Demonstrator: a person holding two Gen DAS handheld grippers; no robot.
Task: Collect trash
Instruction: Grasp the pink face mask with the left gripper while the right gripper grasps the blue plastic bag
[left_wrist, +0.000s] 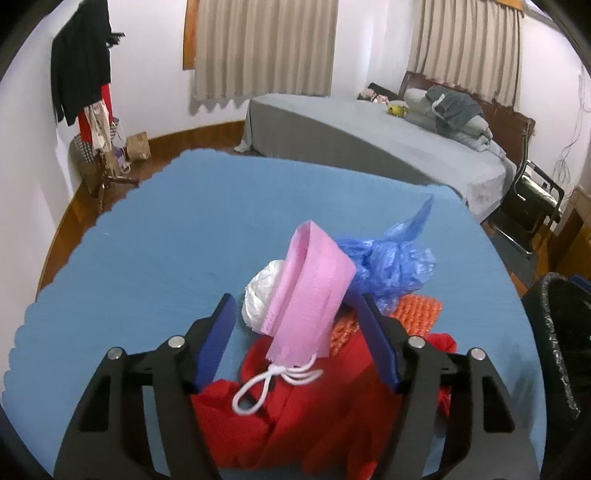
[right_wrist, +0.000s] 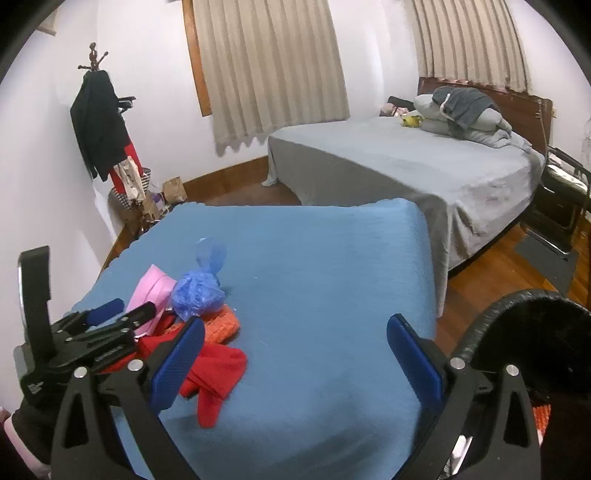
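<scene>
Trash pile centred on blue mat (left_wrist: 147, 240): pink mask (left_wrist: 306, 295) between parted fingers of left gripper (left_wrist: 295, 332), ungripped. Right gripper (right_wrist: 295, 358) open, empty. Closure should pinch mask body, excluding red cloth (left_wrist: 295, 417) beneath.

The trash pile (right_wrist: 192, 317) lies on the table (right_wrist: 314, 266), bin (right_wrist: 517, 325) to its right, bed (right_wrist: 406, 162) behind.

Trash pile on blue mat: pink face mask (left_wrist: 308, 291) propped upright, white ear loop (left_wrist: 273, 384) trailing over red cloth (left_wrist: 295, 424). Crumpled blue plastic bag (left_wrist: 391, 266), white wad (left_wrist: 260, 295), orange mesh (left_wrist: 417, 310) alongside, all touching.
</scene>
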